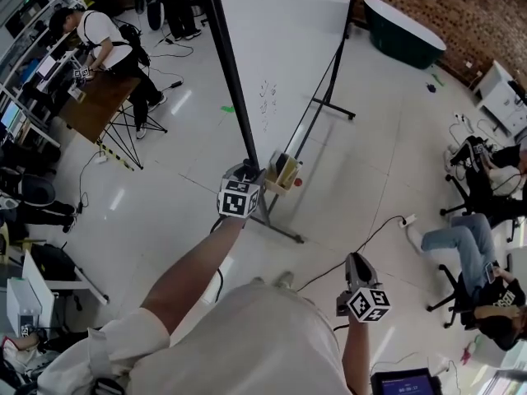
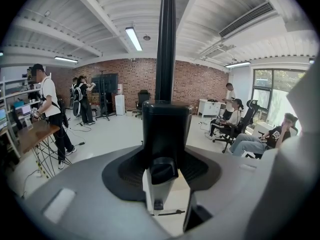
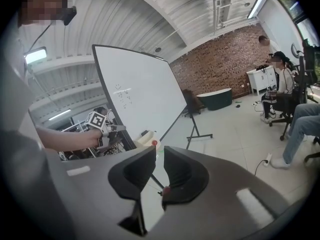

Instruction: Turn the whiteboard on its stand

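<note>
Left gripper (image 2: pixel 165 154) is clamped on the whiteboard (image 1: pixel 288 48): its jaws press either side of the black frame edge (image 2: pixel 165 44) at the board's lower corner. The board stands upright on its stand in the middle of the floor, seen almost edge-on from the left gripper view. The right gripper (image 3: pixel 159 156) hangs back, well apart from the board, jaws a thin slit apart with nothing between them.

Just beside the grip sits the tray (image 1: pixel 284 171) with a box and a small red thing on it. The stand's foot (image 1: pixel 280 230) runs across the tiles near the person's shoes, and a cable (image 1: pixel 362 249) trails to a power strip (image 1: pixel 408 219). To the left a person (image 1: pixel 103 35) bends over a wooden table (image 1: pixel 95 105); on the right, seated people (image 1: pixel 469 249) on office chairs. A dark green tub (image 1: pixel 403 27) lies by the brick wall (image 1: pixel 461 6).

From the head view, the marker cube (image 1: pixel 239 198) covers the left jaws. The board's top is cut off, and its scribbles (image 1: pixel 268 97) are too small to read.
</note>
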